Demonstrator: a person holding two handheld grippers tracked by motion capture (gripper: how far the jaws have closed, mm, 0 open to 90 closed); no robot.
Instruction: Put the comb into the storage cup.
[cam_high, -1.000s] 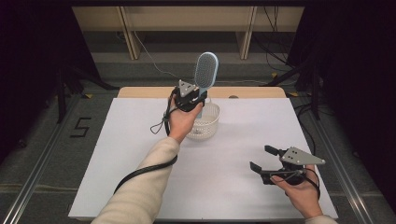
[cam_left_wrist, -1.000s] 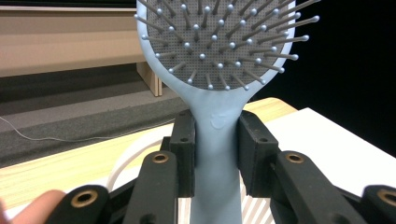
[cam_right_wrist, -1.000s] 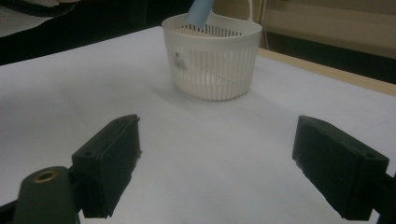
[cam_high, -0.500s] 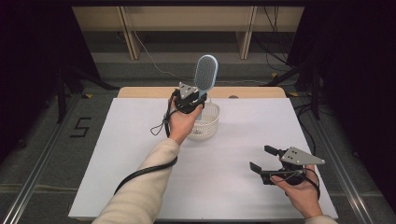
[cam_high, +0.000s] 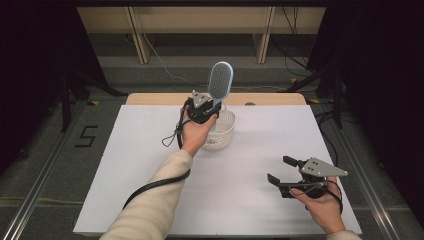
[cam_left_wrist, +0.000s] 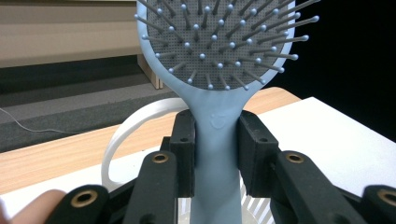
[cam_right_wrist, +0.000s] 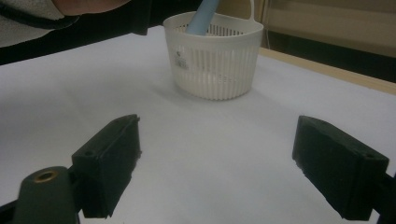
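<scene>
Biggest thing going on here is the tabletop (cam_high: 150, 150), which is sitting under a white sheet with a strip of bare wood peeking out along the far edge. Mostly bare, so there's loads of room for the hands to work.

Next down, the basket (cam_high: 220, 131) is standing upright near the far middle of the tabletop. It's a slatted white tub with a loop handle, and the open top is facing up, which is presumably why the brush is going in from above.

The brush (cam_left_wrist: 219, 93) is standing upright with its handle end down inside the basket and its bristle head poking out well above the rim. The left gripper (cam_high: 202, 111) is hanging over the basket, and its fingers (cam_left_wrist: 183, 149) are pinching the brush neck from both sides, just under the head. Looks to me like it's being lowered in or steadied there.

The right gripper (cam_high: 292, 179) is idling low over the near right of the tabletop, well apart from the basket, fingers (cam_right_wrist: 109, 158) spread wide with nothing between them.

Hard to tell whether the handle tip is touching the basket floor, since the wall's hiding it. The top of the brush head is getting cut off in the left gripper view.
</scene>
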